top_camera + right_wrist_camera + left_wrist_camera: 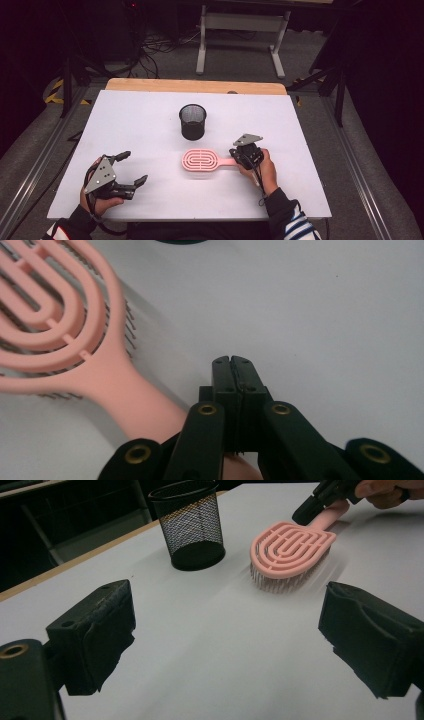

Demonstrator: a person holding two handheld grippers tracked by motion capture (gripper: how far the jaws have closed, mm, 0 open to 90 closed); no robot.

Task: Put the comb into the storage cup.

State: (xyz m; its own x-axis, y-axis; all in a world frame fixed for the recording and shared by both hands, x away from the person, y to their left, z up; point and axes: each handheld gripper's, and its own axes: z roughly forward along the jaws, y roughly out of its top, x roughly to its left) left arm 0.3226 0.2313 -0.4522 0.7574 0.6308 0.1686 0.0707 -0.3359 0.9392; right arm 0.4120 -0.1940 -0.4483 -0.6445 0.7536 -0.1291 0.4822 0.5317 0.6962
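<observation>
A pink vented hairbrush (200, 161) lies flat on the white tabletop (140, 115), its handle pointing right. My right gripper (235, 153) sits at the handle's end. In the right gripper view its jaws (233, 363) are shut pad to pad with nothing between them, and the brush (65, 340) handle runs under the gripper's body at the lower left. My left gripper (134, 167) rests at the front left, open and holding nothing. Its view looks between wide jaws (230, 635) at the brush (290, 550) and the right gripper (315, 505).
A black mesh pen cup (192, 121) stands upright behind the brush, near the table's middle; it also appears in the left gripper view (192, 525). A wooden edge (195, 86) runs along the table's far side. Cables and a white stand (240, 35) are on the floor beyond.
</observation>
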